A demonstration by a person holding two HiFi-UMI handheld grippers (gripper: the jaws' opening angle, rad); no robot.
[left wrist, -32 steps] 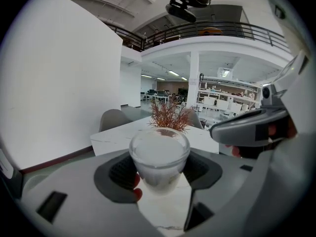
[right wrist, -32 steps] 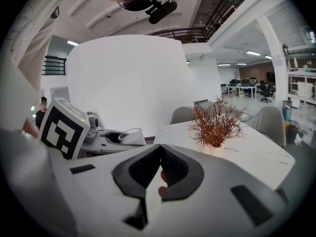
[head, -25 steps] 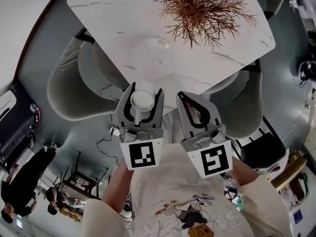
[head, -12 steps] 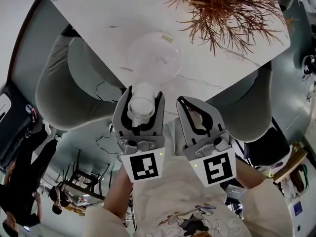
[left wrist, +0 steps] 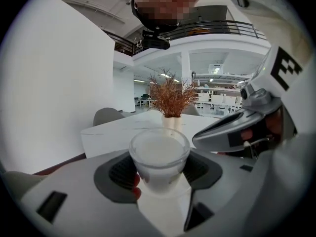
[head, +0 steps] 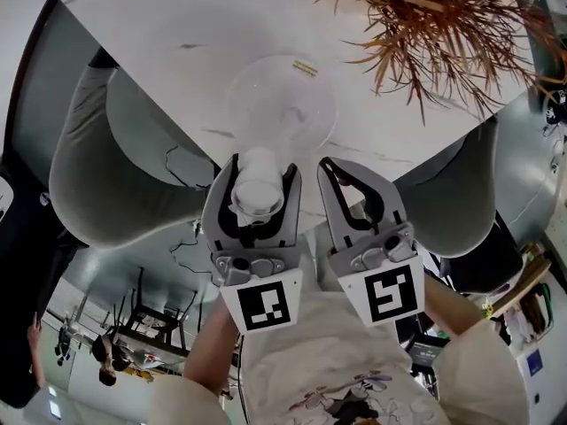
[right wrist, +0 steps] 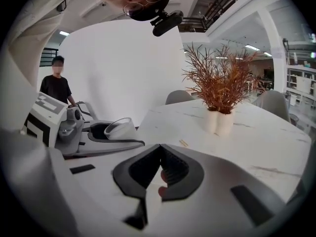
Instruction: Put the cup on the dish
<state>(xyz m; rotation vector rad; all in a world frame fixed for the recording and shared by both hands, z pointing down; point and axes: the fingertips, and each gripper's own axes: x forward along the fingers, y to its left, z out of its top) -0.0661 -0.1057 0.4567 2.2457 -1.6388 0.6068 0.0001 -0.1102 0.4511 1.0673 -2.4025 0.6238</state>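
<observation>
Grips a small frosted-glass cup [left wrist: 159, 157] upright between the fingers [left wrist: 118, 174] of the left gripper [head: 262, 168], with the dark pads pressed against its opposite sides and the rim standing above them. Carries it in the air over the near corner of the white marble tabletop [head: 177, 25], just short of a clear glass dish [head: 282, 104] and not on it (in the head view the cup's rim sits right below the dish's near edge). Shows the dish lying flat on the tabletop with nothing in it, and a small yellowish strip [head: 304, 67] just past its far rim. Holds the right gripper [right wrist: 159, 149] just beside the left one at the same corner, level with it, fingers closed tip to tip on nothing, with only a narrow slot behind the meeting tips. Sets a spray of dried reddish-brown branches [head: 443, 25] in a pale vase [right wrist: 224, 123] farther back on the tabletop, to the right of the dish and apart from it. Tucks grey upholstered chairs [head: 97, 166] in along the tabletop's two near edges, one on each side of the corner.
</observation>
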